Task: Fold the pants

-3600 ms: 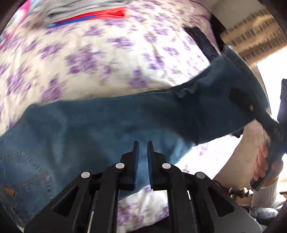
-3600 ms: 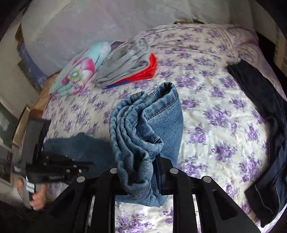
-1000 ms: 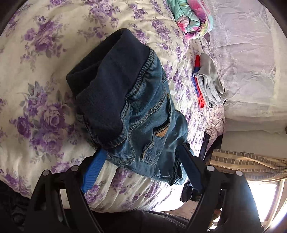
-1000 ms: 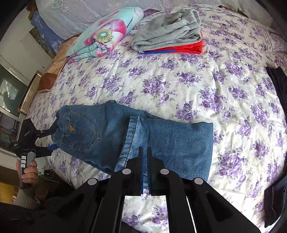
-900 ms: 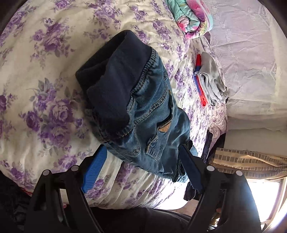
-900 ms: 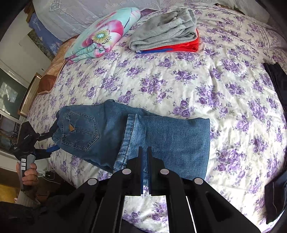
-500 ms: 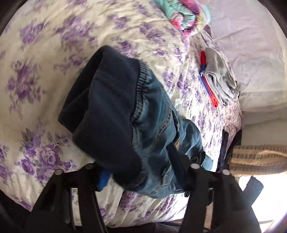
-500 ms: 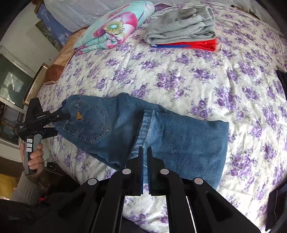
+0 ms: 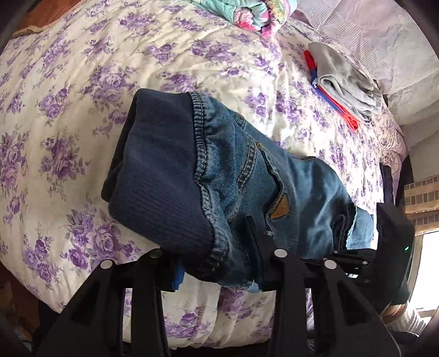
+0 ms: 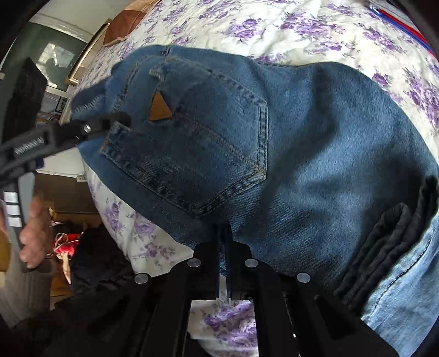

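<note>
The blue jeans (image 9: 247, 175) lie folded on the floral bedspread (image 9: 68, 82), near its edge. In the left wrist view my left gripper (image 9: 216, 263) is shut on the waist end, with the dark ribbed waistband bulging up between the fingers. In the right wrist view the back pocket with a brown triangle patch (image 10: 160, 108) fills the frame. The left gripper (image 10: 109, 125) shows there clamped on the waistband. My right gripper (image 10: 223, 247) is closed at the near edge of the jeans (image 10: 315, 164), with denim caught between its fingertips. The folded leg end lies at the lower right.
A grey and red stack of folded clothes (image 9: 343, 82) and a floral pillow (image 9: 247, 13) lie at the far side of the bed. Dark clothing (image 9: 389, 181) lies at the right edge. Beyond the bed edge are room clutter and a framed picture (image 10: 82, 60).
My left gripper has closed on the waistband and lifted it. My right gripper has dropped from above the bed to the near edge of the jeans, by the back pocket.
</note>
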The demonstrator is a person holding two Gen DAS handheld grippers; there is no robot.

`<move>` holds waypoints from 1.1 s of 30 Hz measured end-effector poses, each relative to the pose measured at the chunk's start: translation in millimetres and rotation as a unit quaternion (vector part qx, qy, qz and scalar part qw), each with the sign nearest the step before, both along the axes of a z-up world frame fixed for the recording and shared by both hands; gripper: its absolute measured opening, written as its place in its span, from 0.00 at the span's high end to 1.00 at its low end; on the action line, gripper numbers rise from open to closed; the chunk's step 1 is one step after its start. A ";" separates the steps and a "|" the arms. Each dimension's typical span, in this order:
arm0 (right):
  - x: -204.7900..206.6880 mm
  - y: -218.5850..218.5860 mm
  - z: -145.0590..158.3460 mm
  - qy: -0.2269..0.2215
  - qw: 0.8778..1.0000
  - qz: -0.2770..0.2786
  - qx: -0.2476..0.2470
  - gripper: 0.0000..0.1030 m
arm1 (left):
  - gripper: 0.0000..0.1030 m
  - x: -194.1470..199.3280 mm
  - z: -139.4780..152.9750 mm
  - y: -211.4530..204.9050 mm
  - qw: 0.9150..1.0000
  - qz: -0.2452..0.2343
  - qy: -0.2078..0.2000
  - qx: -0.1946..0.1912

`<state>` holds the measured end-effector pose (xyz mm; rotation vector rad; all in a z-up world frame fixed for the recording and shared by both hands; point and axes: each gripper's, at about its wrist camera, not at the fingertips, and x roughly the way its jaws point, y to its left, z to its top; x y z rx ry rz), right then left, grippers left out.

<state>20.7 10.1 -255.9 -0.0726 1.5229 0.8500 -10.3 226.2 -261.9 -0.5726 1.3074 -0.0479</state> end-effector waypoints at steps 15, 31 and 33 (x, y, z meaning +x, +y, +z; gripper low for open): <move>57.8 -23.7 36.9 -0.076 0.995 -0.063 -0.017 0.96 | 0.72 5.4 61.4 -50.7 0.991 -0.062 -0.073 0.097; -10.7 -301.0 55.0 -0.112 0.922 -0.367 -0.050 0.95 | 0.50 29.9 28.6 -306.8 0.867 -0.490 -0.092 0.022; -21.6 -305.5 39.4 -0.100 0.918 -0.379 -0.060 0.95 | 0.46 32.4 4.3 -332.1 0.858 -0.507 -0.066 0.044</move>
